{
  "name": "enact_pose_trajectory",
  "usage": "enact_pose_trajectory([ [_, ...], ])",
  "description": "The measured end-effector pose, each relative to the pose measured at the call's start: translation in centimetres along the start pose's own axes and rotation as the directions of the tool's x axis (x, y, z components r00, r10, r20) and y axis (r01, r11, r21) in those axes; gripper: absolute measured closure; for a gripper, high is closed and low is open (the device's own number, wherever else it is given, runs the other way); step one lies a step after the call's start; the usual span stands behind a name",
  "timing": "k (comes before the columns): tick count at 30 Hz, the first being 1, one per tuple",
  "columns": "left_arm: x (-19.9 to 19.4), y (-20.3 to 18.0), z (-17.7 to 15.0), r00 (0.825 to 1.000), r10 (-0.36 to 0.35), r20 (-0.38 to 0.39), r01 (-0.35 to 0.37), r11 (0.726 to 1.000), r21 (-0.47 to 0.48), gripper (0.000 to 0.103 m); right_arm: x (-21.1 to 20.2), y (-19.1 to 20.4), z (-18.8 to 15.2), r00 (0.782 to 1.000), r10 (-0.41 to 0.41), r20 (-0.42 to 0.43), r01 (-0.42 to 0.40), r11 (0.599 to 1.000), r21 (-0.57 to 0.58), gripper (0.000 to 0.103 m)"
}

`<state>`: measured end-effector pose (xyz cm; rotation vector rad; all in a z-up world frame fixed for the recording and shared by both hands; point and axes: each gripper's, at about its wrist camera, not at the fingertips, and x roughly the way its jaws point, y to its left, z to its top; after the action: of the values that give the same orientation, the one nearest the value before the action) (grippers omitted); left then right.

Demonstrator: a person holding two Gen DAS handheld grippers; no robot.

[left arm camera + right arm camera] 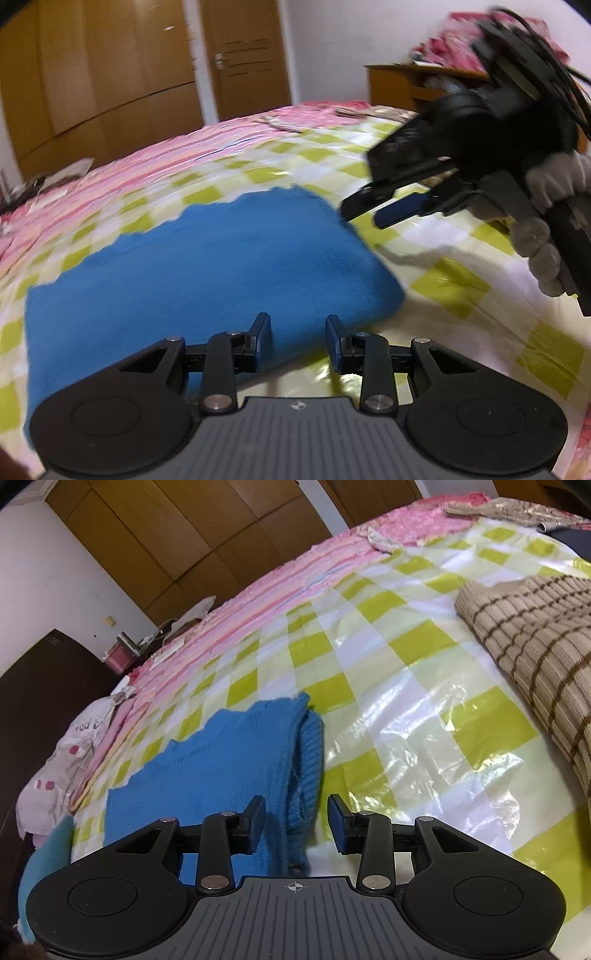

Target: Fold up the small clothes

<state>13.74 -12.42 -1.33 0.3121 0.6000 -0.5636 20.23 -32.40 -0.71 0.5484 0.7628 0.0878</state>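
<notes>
A folded blue knitted garment (207, 266) lies mid-frame on the green-and-white checked plastic sheet (406, 686). The left gripper (298, 332) and right gripper (296, 812) hover above it, fingers narrowly parted, holding nothing.

Blue knit (221, 760): soft, matt, ribbed edge. Checked sheet (406, 709): glossy, crinkled plastic. Tan sweater (535, 646): ribbed knit. Wardrobe (92, 74): smooth wood.

Folded blue sweater (229, 760) beneath parted, empty hand-held gripper (297, 808).
</notes>
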Motion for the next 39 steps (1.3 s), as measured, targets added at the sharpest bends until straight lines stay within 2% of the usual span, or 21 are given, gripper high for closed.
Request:
enact_pose_trajectory([
  [3,0.4,-0.9,0.6,1.0,-0.005,0.005,0.005,0.999,0.035,0.065,0.0,-0.5,-0.4,1.0,-0.004,-0.025,0.004,1.0,0.003,0.065],
  [9,0.8,0.6,1.9,0.999,-0.044,-0.02,0.043,0.998,-0.054,0.064,0.3,-0.9,-1.1,0.997,0.047,-0.066,-0.044,0.998,0.046,0.065],
  [11,0.7,0.4,1.9,0.999,-0.045,-0.015,0.045,0.998,-0.035,0.064,0.4,-0.9,-1.4,0.995,0.057,-0.076,-0.053,0.997,0.05,0.064],
  [16,0.6,-1.5,0.5,0.999,-0.021,-0.027,0.024,0.995,0.094,0.062,0.4,-1.3,-1.4,0.994,0.07,-0.079,-0.064,0.995,0.08,0.062],
  [18,0.6,-1.8,0.4,1.0,-0.022,-0.022,0.024,0.995,0.1,0.06,0.4,-1.4,-1.2,0.995,0.068,-0.077,-0.061,0.994,0.086,0.06],
  [20,0.5,-1.3,0.8,0.999,-0.04,-0.017,0.041,0.997,0.057,0.06,0.2,-1.6,-1.2,0.994,0.075,-0.082,-0.067,0.994,0.087,0.06],
  [23,0.8,1.1,2.1,0.998,-0.067,-0.019,0.066,0.996,-0.057,0.059,0.0,-2.0,-1.6,0.991,0.085,-0.101,-0.076,0.993,0.09,0.058],
  [26,1.1,3.2,3.7,0.999,-0.043,-0.011,0.042,0.993,-0.112,0.059,0.1,-2.4,-2.1,0.985,0.122,-0.125,-0.109,0.988,0.109,0.057],
  [29,1.9,3.9,6.1,0.998,-0.059,-0.014,0.057,0.992,-0.109,0.058,0.4,-2.3,-2.7,0.973,0.171,-0.155,-0.155,0.982,0.106,0.057],
  [34,4.7,3.1,9.7,0.995,-0.084,-0.054,0.079,0.992,-0.097,0.058,0.2,-0.7,-3.4,0.973,0.166,-0.163,-0.171,0.985,-0.017,0.054],
  [39,8.2,1.5,11.5,0.983,-0.129,-0.132,0.118,0.989,-0.092,0.057,0.4,-0.4,-3.9,0.965,0.199,-0.172,-0.208,0.977,-0.039,0.054],
])
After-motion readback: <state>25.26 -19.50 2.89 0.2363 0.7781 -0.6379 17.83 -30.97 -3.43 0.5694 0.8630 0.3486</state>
